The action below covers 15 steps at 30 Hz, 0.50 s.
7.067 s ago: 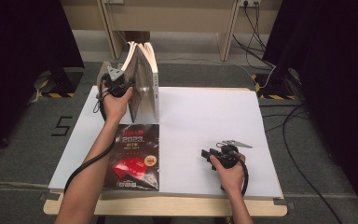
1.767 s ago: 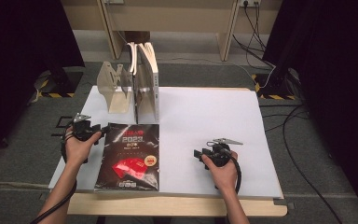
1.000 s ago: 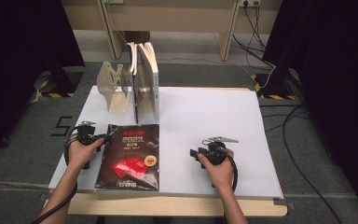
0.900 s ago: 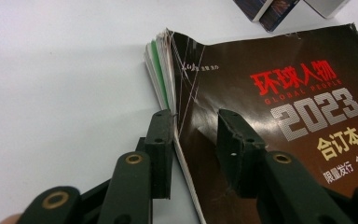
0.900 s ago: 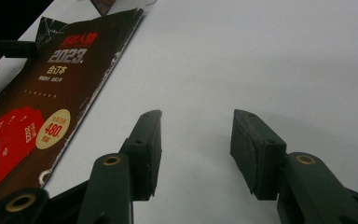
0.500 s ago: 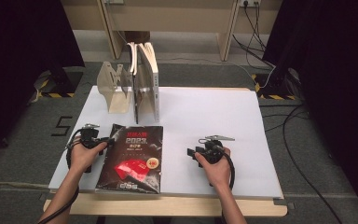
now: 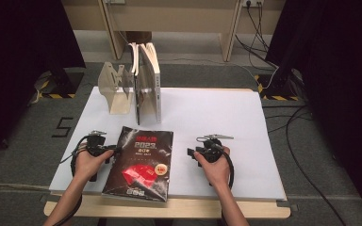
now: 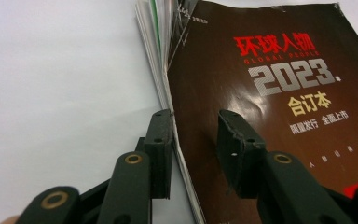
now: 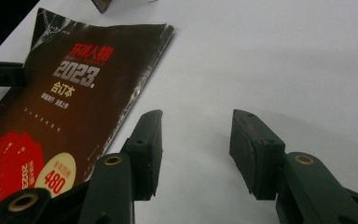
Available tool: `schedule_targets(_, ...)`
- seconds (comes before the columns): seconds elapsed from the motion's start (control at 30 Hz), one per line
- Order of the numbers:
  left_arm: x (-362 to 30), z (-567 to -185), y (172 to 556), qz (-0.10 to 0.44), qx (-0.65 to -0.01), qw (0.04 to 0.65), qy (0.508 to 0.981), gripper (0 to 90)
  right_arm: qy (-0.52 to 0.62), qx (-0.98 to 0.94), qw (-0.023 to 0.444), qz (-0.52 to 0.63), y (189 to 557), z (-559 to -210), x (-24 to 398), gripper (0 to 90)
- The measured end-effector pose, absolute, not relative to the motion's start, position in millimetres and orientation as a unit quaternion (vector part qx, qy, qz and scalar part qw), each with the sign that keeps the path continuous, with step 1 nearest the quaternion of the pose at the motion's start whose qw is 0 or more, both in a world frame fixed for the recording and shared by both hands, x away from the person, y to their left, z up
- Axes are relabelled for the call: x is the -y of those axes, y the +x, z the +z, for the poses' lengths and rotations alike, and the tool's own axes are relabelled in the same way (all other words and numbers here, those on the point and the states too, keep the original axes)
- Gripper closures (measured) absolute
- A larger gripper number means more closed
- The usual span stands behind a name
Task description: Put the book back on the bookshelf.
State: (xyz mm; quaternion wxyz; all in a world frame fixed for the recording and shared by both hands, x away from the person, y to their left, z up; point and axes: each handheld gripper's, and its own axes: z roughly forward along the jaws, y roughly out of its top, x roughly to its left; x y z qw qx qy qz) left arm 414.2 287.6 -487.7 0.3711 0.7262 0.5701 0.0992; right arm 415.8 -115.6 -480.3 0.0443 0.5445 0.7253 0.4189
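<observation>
A dark magazine (image 7: 140,162) with red and white lettering lies flat on the white table (image 7: 217,113), a little askew. My left gripper (image 7: 114,152) is low at its left edge. In the left gripper view the jaws (image 8: 196,135) straddle that page edge of the magazine (image 8: 270,93) with a gap showing; they have just opened slightly, and the pads are not pressing. My right gripper (image 7: 190,153) rests on bare table to the right of the magazine (image 9: 74,93). Its jaws (image 9: 196,140) stand open with nothing between them, having just closed a touch.
At the back left of the table stands a clear acrylic rack (image 7: 115,89) with upright books (image 7: 148,84) leaning beside it. The wooden front edge (image 7: 169,209) runs under my forearms. Cables trail over the floor at the right.
My left hand has moved right, up to the magazine's left edge, and the magazine has skewed slightly. The right hand has hardly moved.
</observation>
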Motion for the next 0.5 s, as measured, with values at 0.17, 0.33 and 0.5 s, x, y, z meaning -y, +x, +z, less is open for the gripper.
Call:
schedule_targets(0.17, -280, -488, 408, 0.078, -0.563, 0.382, 0.729, 64.3, 0.553, -0.727, 0.046, 0.403, 422, -481, 110, 55.7)
schedule_targets(0.33, -272, -488, 402, 0.068, -0.554, 0.383, 0.736, 63.9, 0.559, -0.727, 0.044, 0.396, 433, -480, 103, 56.4)
schedule_targets(0.5, -265, -487, 397, 0.048, -0.544, 0.385, 0.744, 63.3, 0.559, -0.732, 0.041, 0.386, 448, -474, 93, 56.7)
